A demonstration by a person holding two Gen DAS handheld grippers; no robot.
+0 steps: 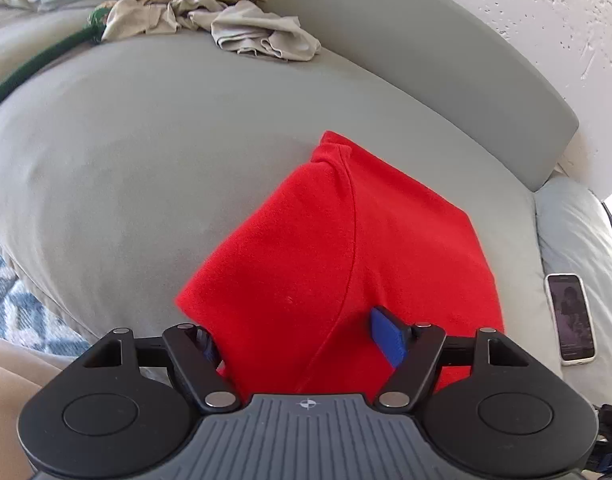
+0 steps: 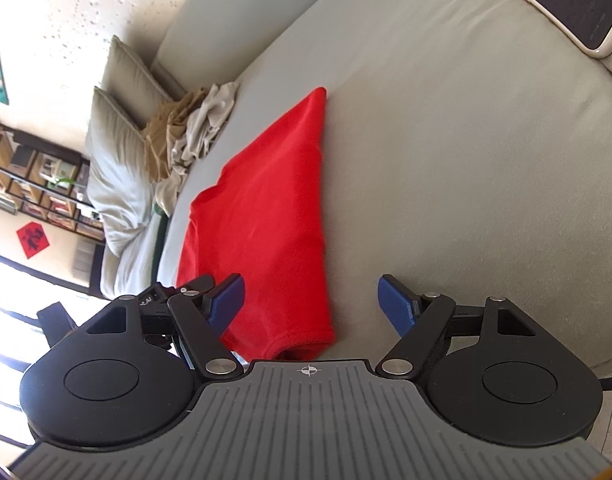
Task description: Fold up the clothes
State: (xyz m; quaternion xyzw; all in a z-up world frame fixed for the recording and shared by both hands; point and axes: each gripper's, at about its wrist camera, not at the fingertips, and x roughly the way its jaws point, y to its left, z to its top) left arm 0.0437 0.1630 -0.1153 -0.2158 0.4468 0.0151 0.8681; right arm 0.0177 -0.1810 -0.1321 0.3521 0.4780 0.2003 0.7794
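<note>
A red garment (image 1: 345, 248) lies folded on the grey cushion (image 1: 146, 160), narrowing to a point at its far end. My left gripper (image 1: 300, 340) stands wide over the garment's near end, with red cloth between its jaws. Its left pad (image 1: 210, 348) is partly hidden behind the cloth's edge, and its right pad (image 1: 387, 336) rests over the fabric. In the right wrist view the red garment (image 2: 262, 216) runs away from me. My right gripper (image 2: 311, 304) is open above the garment's near hem, and neither of its pads presses the cloth.
A heap of beige and tan clothes (image 1: 242, 28) lies at the cushion's far side, beside a green cord (image 1: 34, 68). A phone (image 1: 571, 316) rests at the right edge. Pillows (image 2: 118, 160) and a bookshelf (image 2: 34, 184) stand beyond. A padded backrest (image 1: 425, 52) borders the cushion.
</note>
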